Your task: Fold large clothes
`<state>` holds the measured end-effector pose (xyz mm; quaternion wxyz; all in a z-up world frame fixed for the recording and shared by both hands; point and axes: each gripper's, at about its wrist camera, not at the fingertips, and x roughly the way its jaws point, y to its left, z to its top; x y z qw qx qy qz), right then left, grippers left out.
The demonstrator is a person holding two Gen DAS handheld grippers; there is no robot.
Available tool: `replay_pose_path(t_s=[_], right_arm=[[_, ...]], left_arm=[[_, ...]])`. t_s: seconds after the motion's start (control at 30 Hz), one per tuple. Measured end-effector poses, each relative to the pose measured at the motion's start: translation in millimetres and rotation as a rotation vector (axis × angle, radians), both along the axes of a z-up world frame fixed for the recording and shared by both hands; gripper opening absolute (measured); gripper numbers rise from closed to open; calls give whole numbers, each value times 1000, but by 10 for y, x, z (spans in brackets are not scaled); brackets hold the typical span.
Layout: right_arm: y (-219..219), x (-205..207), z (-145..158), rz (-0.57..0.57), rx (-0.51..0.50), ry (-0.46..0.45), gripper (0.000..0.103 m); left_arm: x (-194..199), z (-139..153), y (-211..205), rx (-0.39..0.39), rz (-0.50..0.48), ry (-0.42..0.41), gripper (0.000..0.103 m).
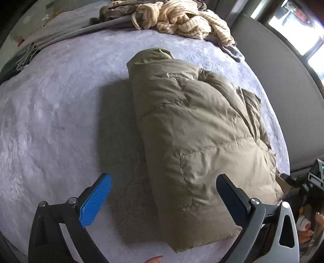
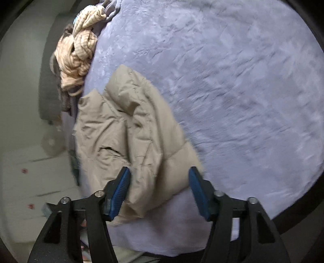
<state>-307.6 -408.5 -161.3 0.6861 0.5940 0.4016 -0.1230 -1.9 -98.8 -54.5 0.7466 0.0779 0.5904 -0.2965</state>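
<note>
A khaki puffer jacket [image 1: 192, 129] lies folded into a thick bundle on a lavender blanket [image 1: 56, 113] that covers a bed. My left gripper [image 1: 164, 182] hovers over the jacket's near end, jaws wide open; one blue pad [image 1: 97, 200] is over bare blanket and the other finger [image 1: 230, 194] is over the jacket. In the right wrist view the jacket [image 2: 125, 137] lies near the bed's left edge. My right gripper [image 2: 160, 172] stands open above its near corner. The jacket's fabric lies between the pads, and they do not press on it.
A heap of cream striped clothing [image 1: 182, 20] and darker garments [image 1: 115, 12] sits at the bed's far end, also visible as a cream pile [image 2: 77, 54]. A grey padded board [image 1: 283, 85] runs along the bed's right side. White furniture [image 2: 30, 182] stands beside the bed.
</note>
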Motion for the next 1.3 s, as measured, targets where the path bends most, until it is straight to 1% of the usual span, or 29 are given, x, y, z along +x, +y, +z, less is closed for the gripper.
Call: replay_pose_path(t_s=[0.03, 0.07, 0.1, 0.13, 0.2, 0.23, 0.33, 0.4, 0.43, 0.47, 0.53, 0.57, 0.63, 0.67, 0.7, 0.73, 0.8, 0.83, 0.87, 0.9, 0.93, 1.0, 1.07, 1.13, 1.17, 1.2, 1.23, 1.27, 1.3], right_arm=[[24, 48, -15, 9, 7, 3, 26], [46, 80, -24, 24, -8, 36, 13], [82, 123, -39, 53, -57, 107, 13], [112, 159, -55, 75, -87, 145, 13], [200, 256, -132, 158, -189, 230, 13], [235, 279, -181, 182, -220, 259, 13], [266, 282, -266, 184, -211, 289, 13], [262, 258, -147, 167, -243, 293, 14], [254, 242, -69, 154, -268, 296, 17], [255, 226, 37, 136, -296, 287, 21], [270, 217, 307, 112, -369, 235, 21], [277, 230, 420, 108, -393, 198, 23], [286, 315, 610, 108, -408, 117, 47], [283, 402, 685, 112, -399, 61, 62], [262, 496, 734, 117, -391, 19, 63], [250, 585, 755, 125, -386, 2, 63], [226, 873, 658, 164, -342, -32, 63], [198, 938, 606, 175, -323, -33, 63], [141, 1079, 516, 182, -295, -14, 63], [81, 1191, 440, 181, -270, -6, 63], [60, 1289, 407, 182, -251, -16, 64], [-9, 1477, 372, 186, -229, -42, 69], [-92, 1653, 356, 193, -186, -70, 70], [-119, 1814, 302, 209, -156, -66, 69], [-150, 1895, 260, 225, -161, -27, 47], [-162, 1952, 232, 242, -171, 7, 16], [-172, 2024, 200, 262, -189, 48, 13], [-184, 2047, 185, 282, -222, 77, 8], [-194, 2037, 174, 305, -259, 106, 7]], left_arm=[[-6, -34, -8, 11, -8, 15, 103], [-24, -80, -28, 26, -15, 31, 103], [-42, -151, -43, 43, -23, 50, 103], [-68, -214, -59, 47, -31, 64, 103], [-117, -287, -104, 43, -46, 73, 103], [-140, -307, -123, 43, -56, 75, 103], [-194, -325, -173, 59, -86, 54, 103], [-203, -312, -177, 66, -100, 34, 103], [-201, -313, -171, 66, -99, 32, 103], [-190, -315, -168, 64, -94, 33, 103], [-183, -325, -170, 59, -89, 34, 103], [-181, -330, -168, 57, -90, 35, 103], [-184, -323, -150, 52, -94, 35, 103], [-178, -322, -146, 50, -97, 34, 103], [-162, -322, -144, 49, -101, 34, 103], [-156, -324, -131, 49, -104, 35, 103], [-139, -299, -113, 52, -98, 40, 103], [-142, -266, -105, 50, -90, 42, 103], [-116, -220, -90, 44, -79, 37, 103], [-90, -161, -69, 36, -66, 22, 103], [-50, -119, -52, 32, -50, 9, 103], [45, -76, -22, 35, -5, -1, 103], [157, -98, -8, 45, 48, 11, 103], [250, -180, -40, 58, 89, 40, 103], [268, -213, -58, 67, 96, 48, 103], [272, -248, -109, 73, 101, 56, 103], [255, -250, -146, 74, 101, 56, 103], [227, -256, -191, 74, 98, 52, 103], [198, -251, -256, 81, 92, 46, 103]])
